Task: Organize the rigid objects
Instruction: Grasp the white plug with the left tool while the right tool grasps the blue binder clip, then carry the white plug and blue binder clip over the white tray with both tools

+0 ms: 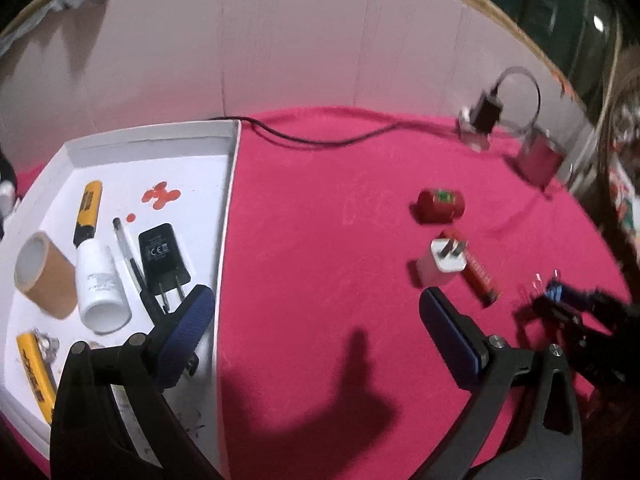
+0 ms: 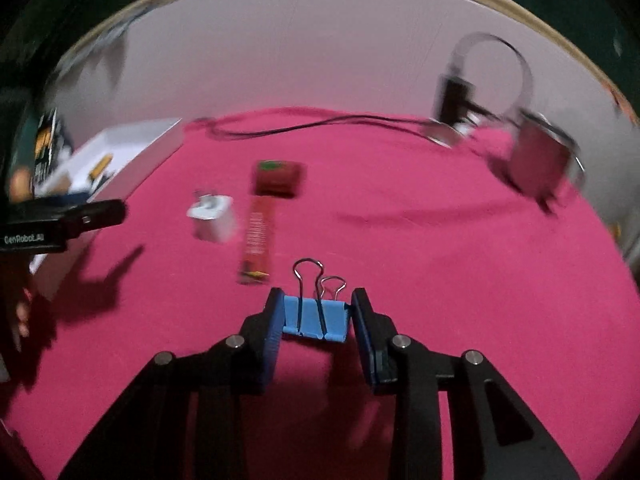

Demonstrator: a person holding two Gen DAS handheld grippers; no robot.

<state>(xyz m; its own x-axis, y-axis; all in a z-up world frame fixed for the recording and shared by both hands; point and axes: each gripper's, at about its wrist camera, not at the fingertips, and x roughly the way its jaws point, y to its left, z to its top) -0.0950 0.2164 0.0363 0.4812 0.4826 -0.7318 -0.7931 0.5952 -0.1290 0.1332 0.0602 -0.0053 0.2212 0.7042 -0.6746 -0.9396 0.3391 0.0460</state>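
Observation:
My right gripper (image 2: 316, 312) is shut on a blue binder clip (image 2: 316, 320), its wire handles pointing away from me, just above the pink cloth. That same clip (image 1: 554, 292) shows blurred at the right edge of the left wrist view. My left gripper (image 1: 316, 300) stands wide open with nothing between its fingers, straddling the right wall of the white tray (image 1: 228, 184). On the cloth ahead lie a white plug adapter (image 1: 444, 262), a long red packet (image 1: 480, 276) and a small red can (image 1: 440, 206). The tray holds a black charger (image 1: 164, 256), a white bottle (image 1: 100, 284), a tape roll (image 1: 44, 276) and markers.
A black cable (image 1: 320, 140) runs along the back of the cloth to a small black device (image 1: 486, 110) and a metal box (image 1: 538, 158) at the far right. A white board (image 1: 300, 40) walls off the back. A person's fingers (image 2: 20, 320) show at the left edge.

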